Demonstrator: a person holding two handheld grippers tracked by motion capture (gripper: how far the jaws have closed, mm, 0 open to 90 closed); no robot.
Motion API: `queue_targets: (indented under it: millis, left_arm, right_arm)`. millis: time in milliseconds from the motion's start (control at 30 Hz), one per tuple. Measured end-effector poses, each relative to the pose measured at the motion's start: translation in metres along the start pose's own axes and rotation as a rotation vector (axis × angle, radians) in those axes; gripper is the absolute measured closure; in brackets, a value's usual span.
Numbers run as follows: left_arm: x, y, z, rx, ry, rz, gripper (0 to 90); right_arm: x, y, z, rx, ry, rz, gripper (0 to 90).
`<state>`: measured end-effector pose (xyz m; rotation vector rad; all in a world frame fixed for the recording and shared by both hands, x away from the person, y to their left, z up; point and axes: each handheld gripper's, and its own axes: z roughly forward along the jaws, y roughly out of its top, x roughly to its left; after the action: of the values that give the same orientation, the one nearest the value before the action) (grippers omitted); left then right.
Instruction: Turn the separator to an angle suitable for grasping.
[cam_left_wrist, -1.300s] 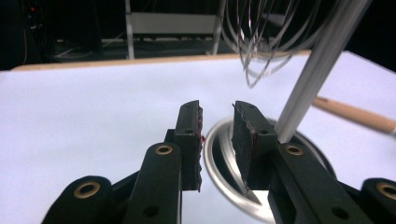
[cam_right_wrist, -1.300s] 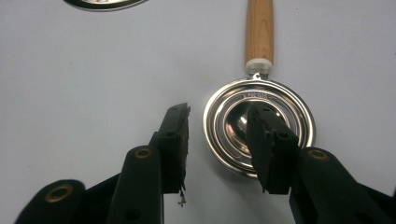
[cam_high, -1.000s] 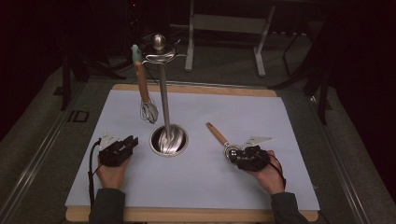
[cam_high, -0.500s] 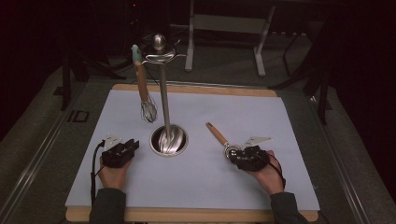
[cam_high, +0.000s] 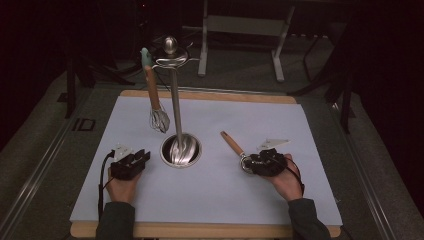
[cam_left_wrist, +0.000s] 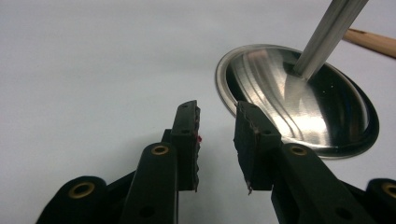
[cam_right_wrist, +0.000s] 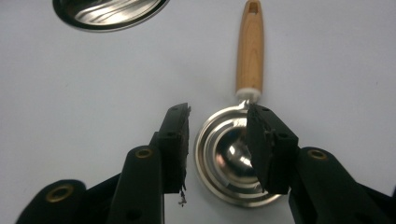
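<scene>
Currently right gripper (cam_right_wrist: 217, 135) stands part open, empty, over the ladle (cam_right_wrist: 238, 163) bowl: stiff, light, slick steel, so grip its wooden handle (cam_right_wrist: 250, 51); left gripper (cam_left_wrist: 217, 135) likewise part open, empty.

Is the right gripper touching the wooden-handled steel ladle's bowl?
Cannot tell. In the right gripper view the open right gripper straddles the wooden-handled steel ladle; one jaw overlaps the bowl's rim, with no plain gap or contact.

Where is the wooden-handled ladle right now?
In the high view the ladle lies flat on the white mat, right of the stand's round base, its bowl between the open jaws of the right gripper.
</scene>
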<state>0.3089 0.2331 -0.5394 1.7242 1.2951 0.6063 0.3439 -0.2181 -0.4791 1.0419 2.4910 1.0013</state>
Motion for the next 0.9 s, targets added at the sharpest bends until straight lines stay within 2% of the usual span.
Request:
queue_targets:
  millis: [133,267,433,600,700,900]
  left_arm:
    - [-0.002,0.000,0.000,0.008,0.002,0.020,70.3]
    - [-0.001,0.000,0.001,0.007,0.001,0.016,70.2]
    - [-0.001,0.000,0.001,0.010,0.000,0.018,70.2]
    - [-0.003,0.000,0.002,0.018,0.005,0.032,70.0]
    - [-0.003,0.000,0.002,0.016,0.004,0.028,69.9]
    - [-0.003,0.000,0.002,0.017,0.004,0.033,69.7]
  right_arm:
    - [-0.005,0.012,0.007,0.021,0.000,-0.010,60.3]
    - [-0.011,0.024,0.016,0.048,-0.001,-0.011,61.6]
    - [-0.021,0.035,0.032,0.108,-0.021,0.026,64.1]
    - [-0.028,0.042,0.049,0.145,-0.004,0.048,64.1]
    - [-0.031,0.044,0.055,0.154,0.029,0.084,63.8]
    - [-0.036,0.047,0.064,0.181,0.039,0.115,63.6]
